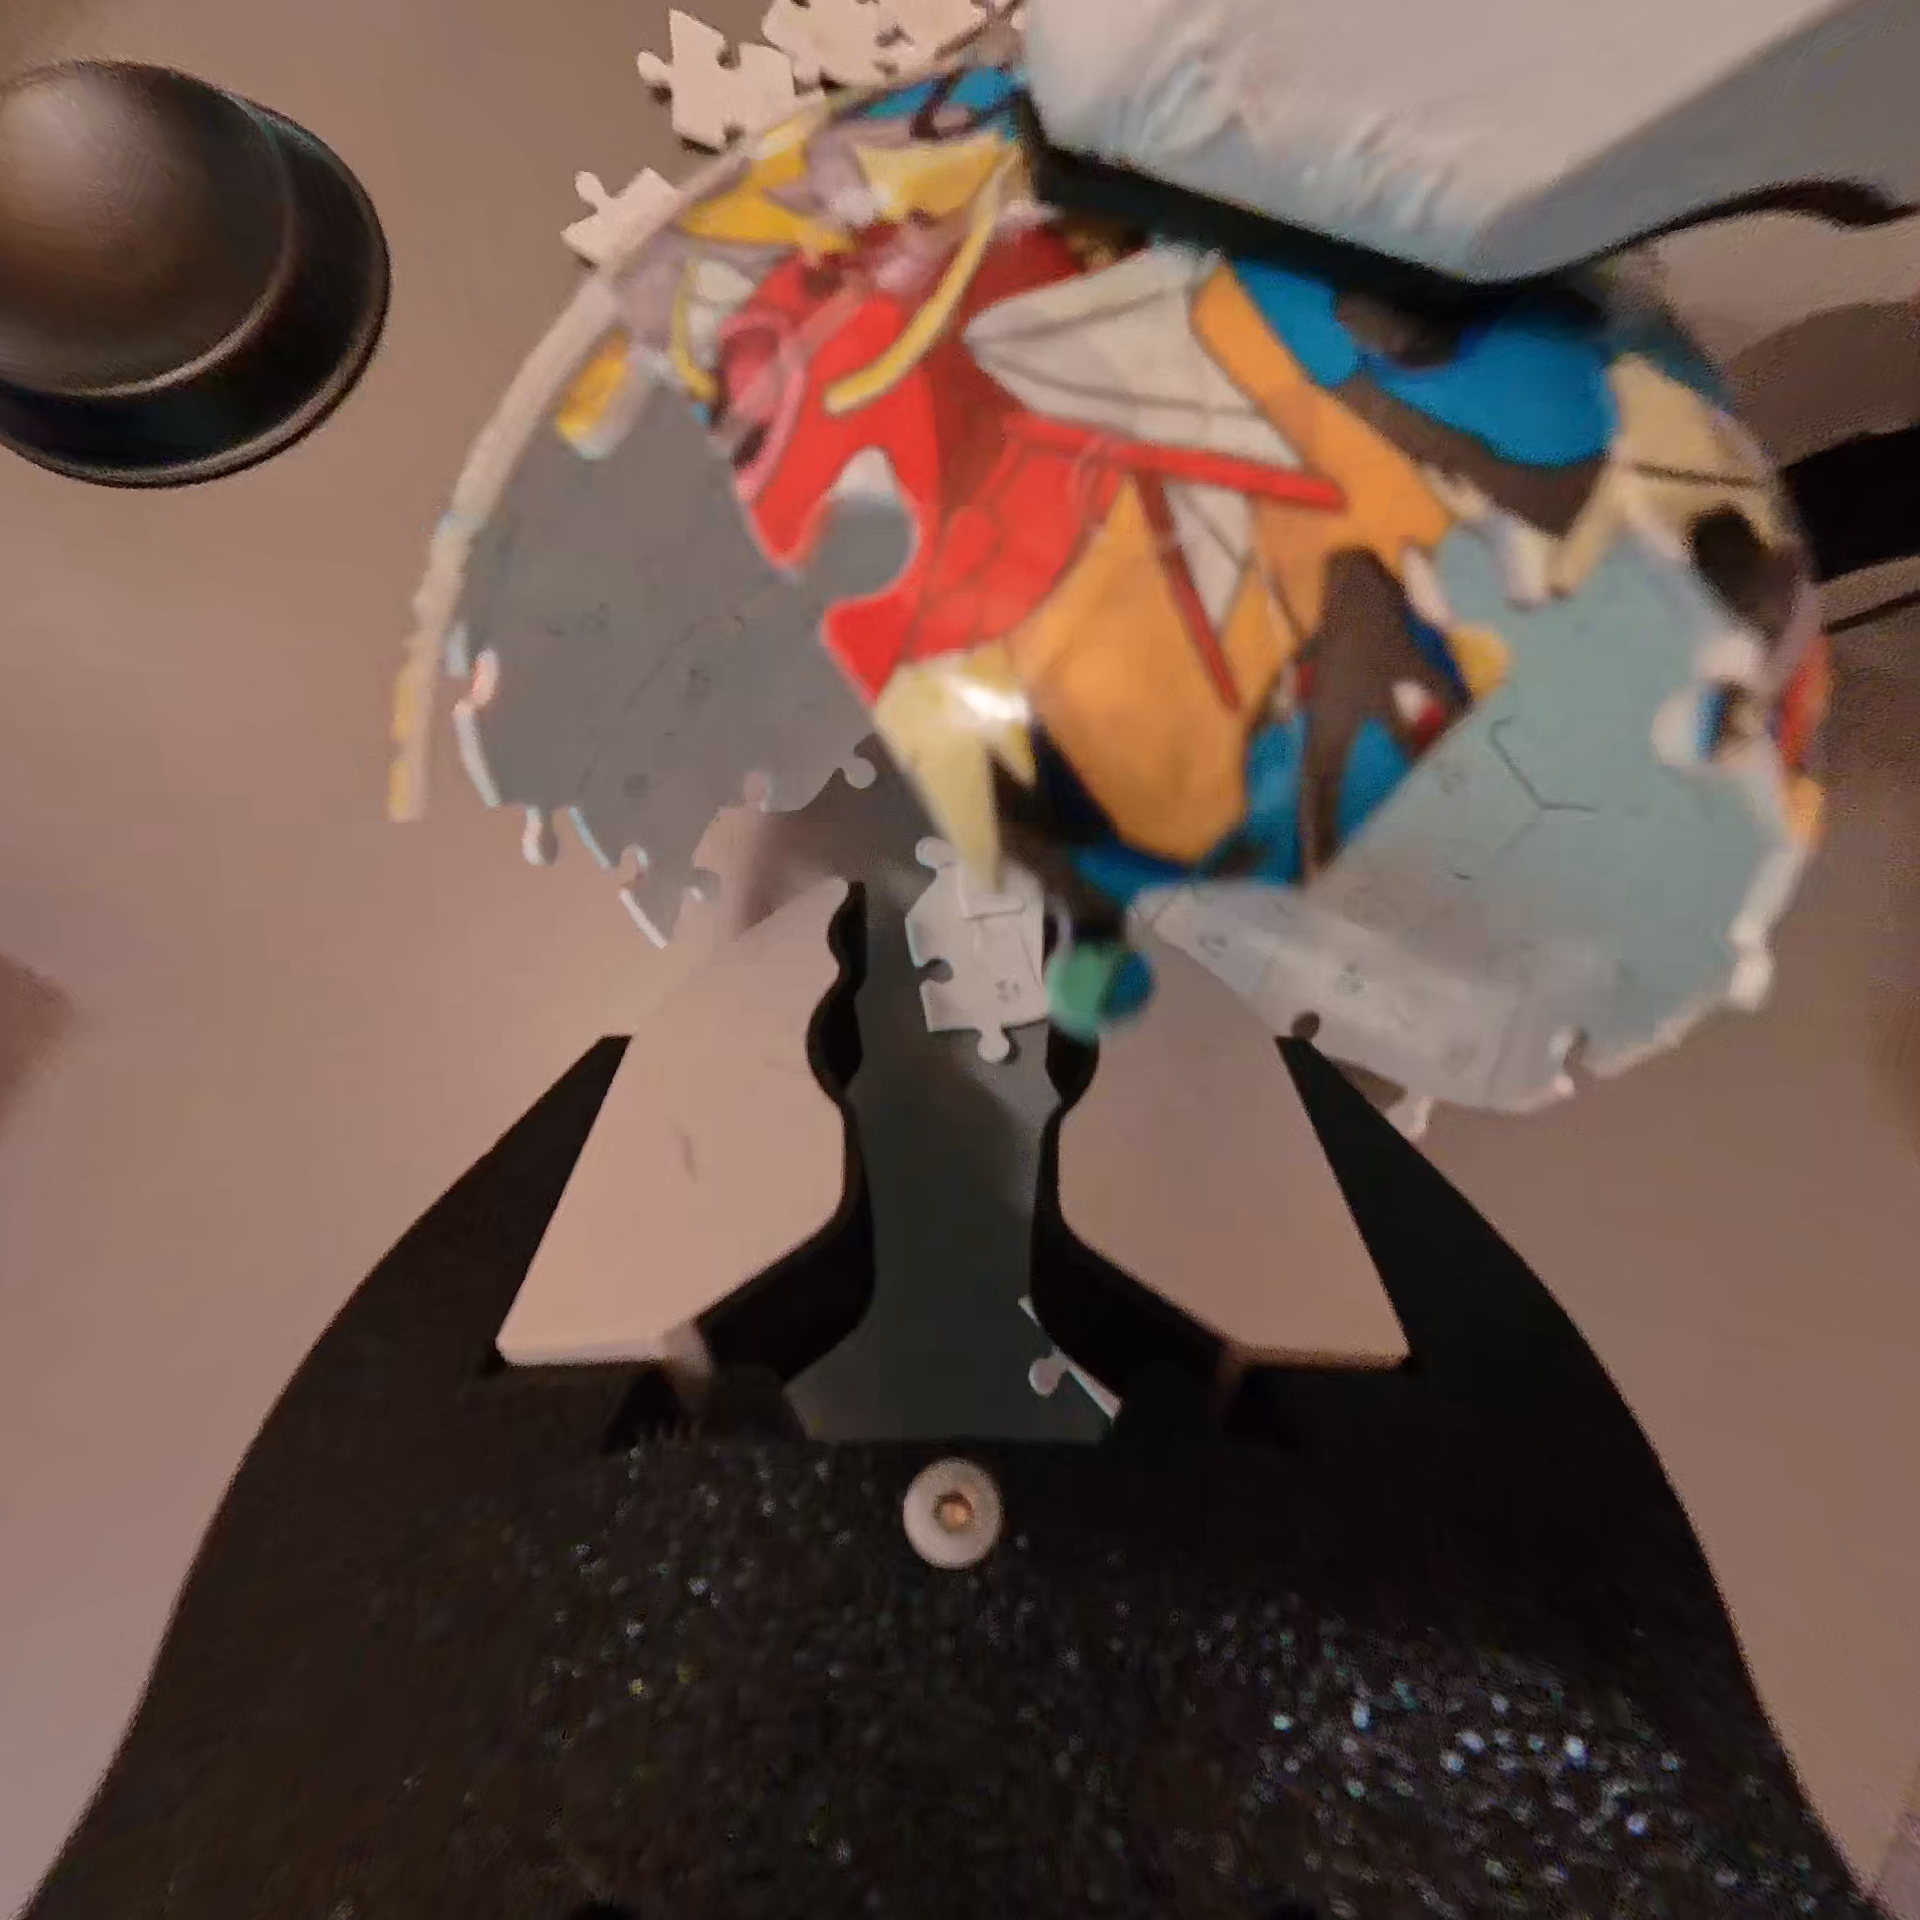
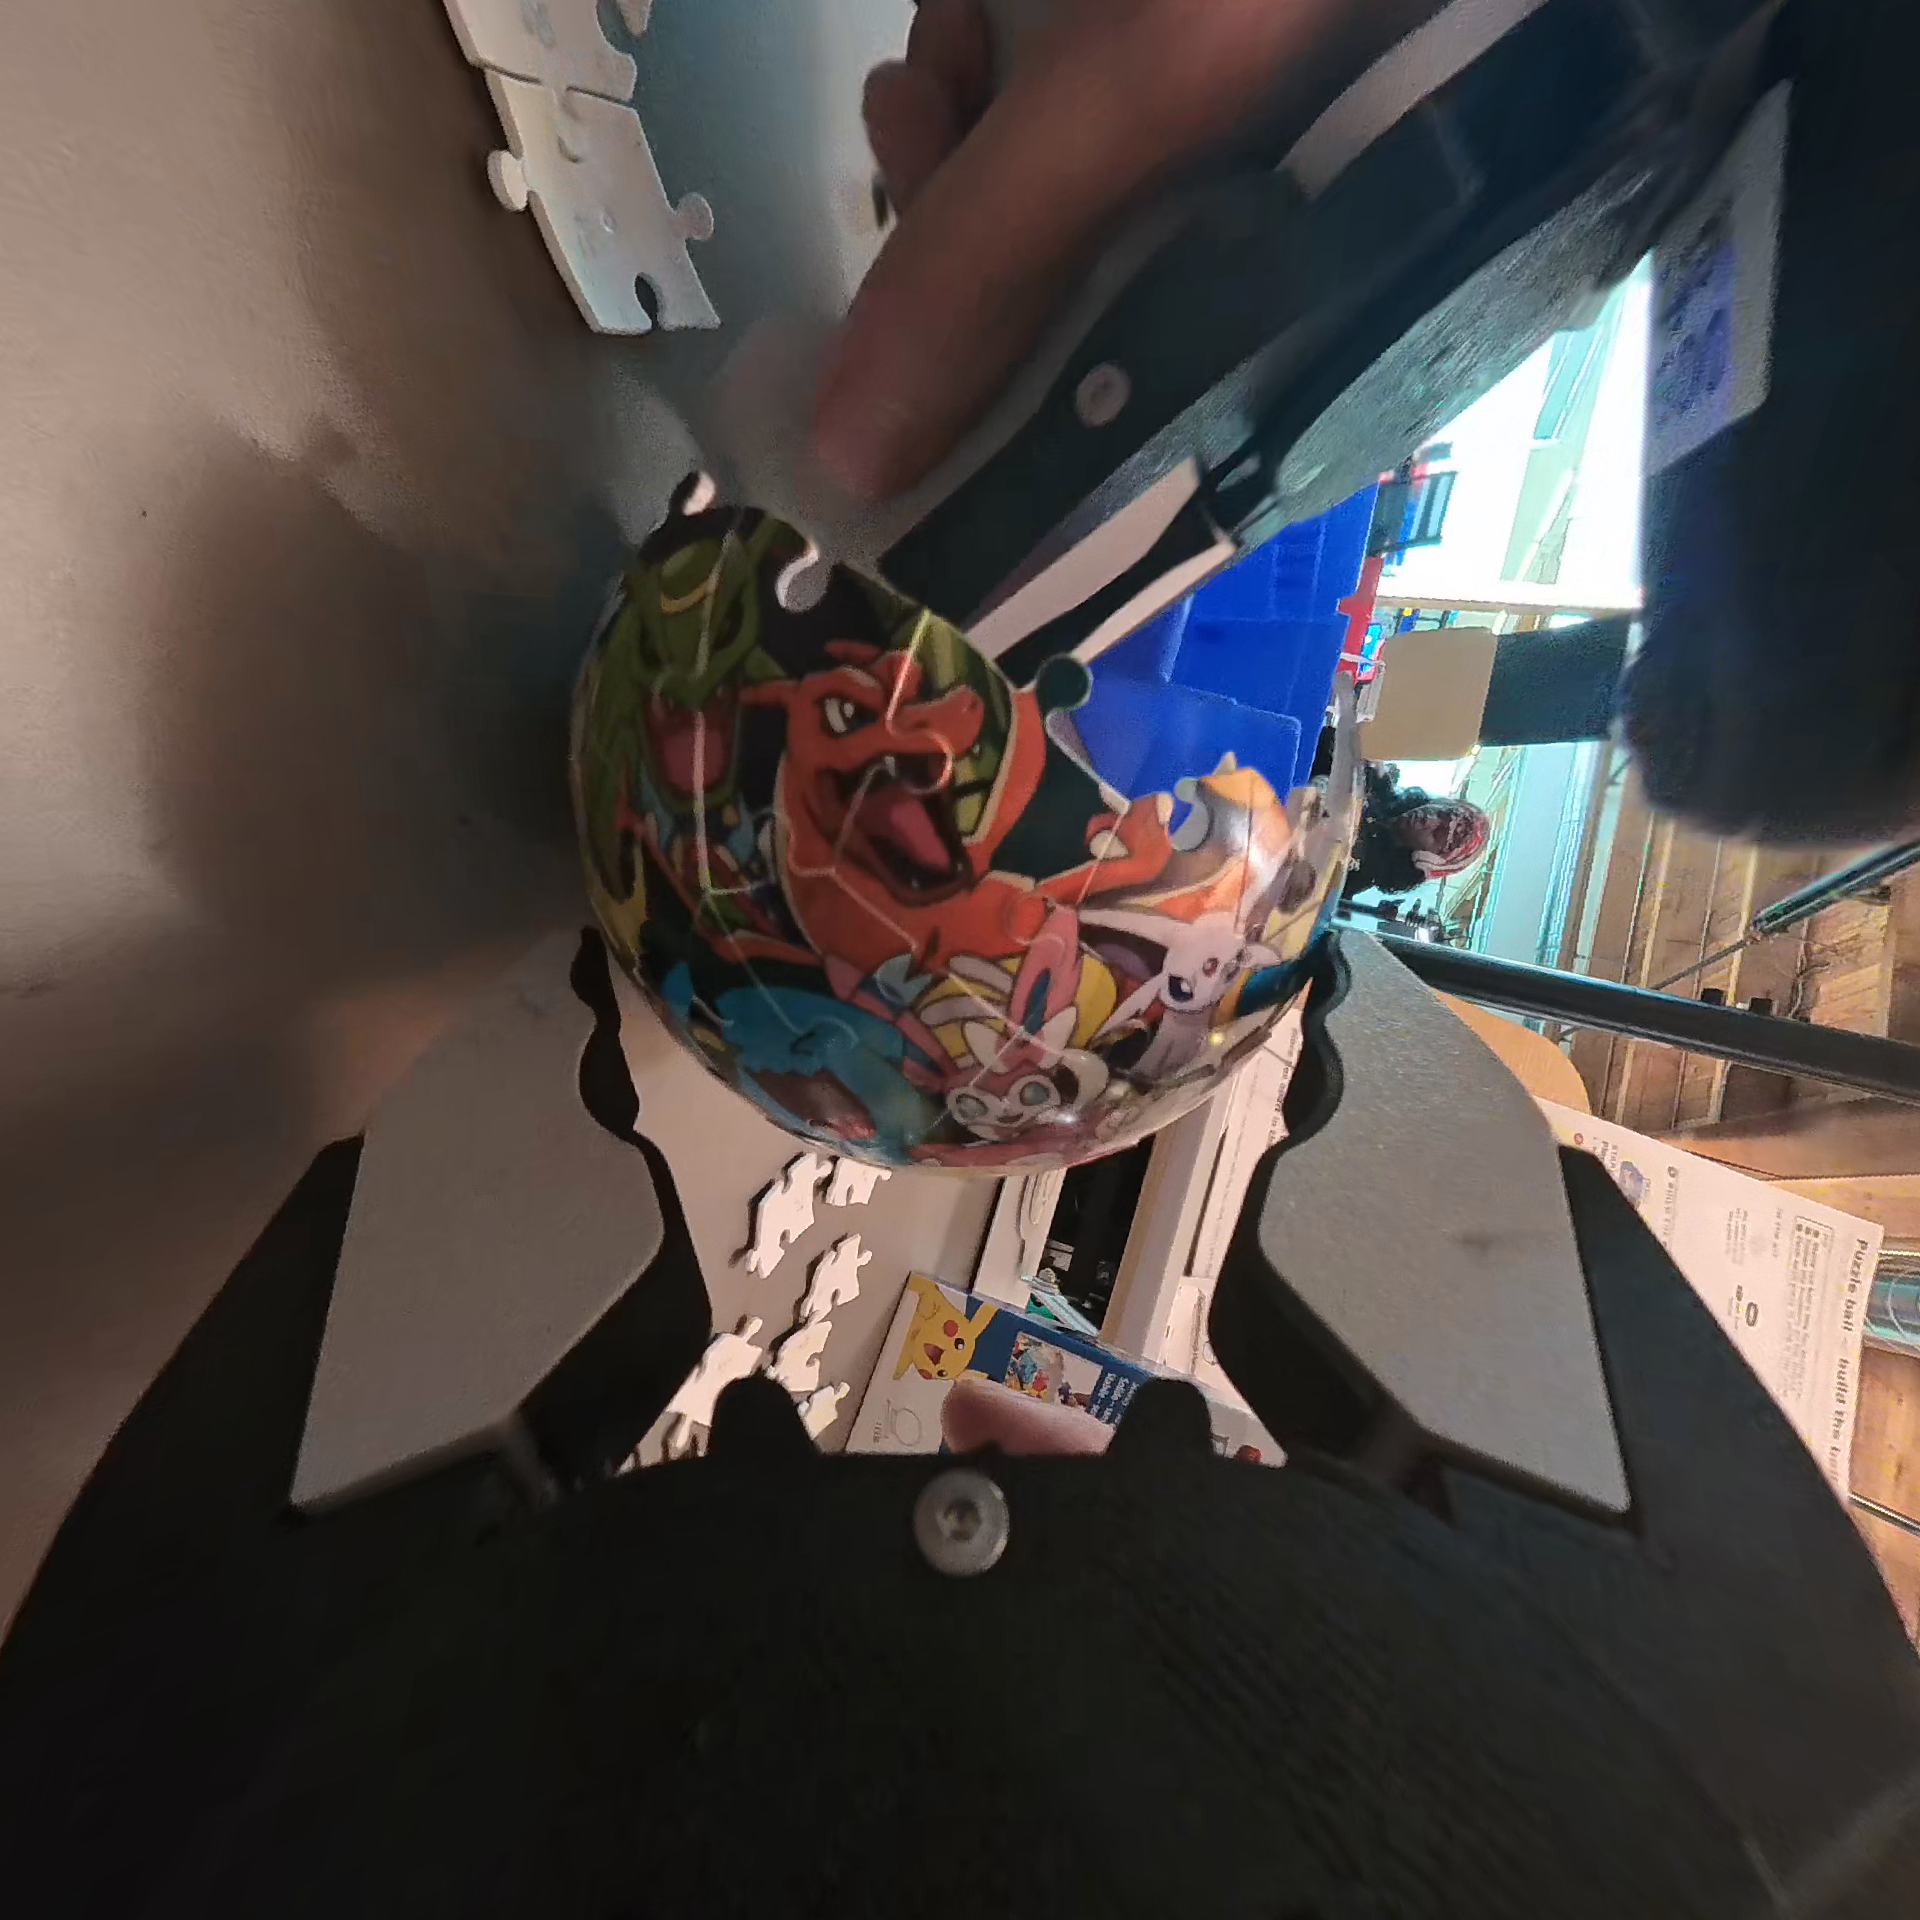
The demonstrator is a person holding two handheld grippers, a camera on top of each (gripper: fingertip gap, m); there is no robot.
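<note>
Two tongs working: my right tongs (image 2: 956,997) are pinching the half-built puzzle ball (image 2: 935,862) off the surface (image 1: 208,935); left tongs (image 1: 951,966) are pinching a loose piece (image 1: 977,961) at its rim. Ball's looking light, slick, fragile; I'm gripping gently across its middle.

Right gripper (image 2: 956,997): fingers spread wide, clamped on either side of the puzzle ball (image 2: 935,831). Left gripper (image 1: 951,997): fingers near-closed, pinching a puzzle piece (image 1: 977,966). Bare hand (image 2: 997,208) on left gripper body.
</note>
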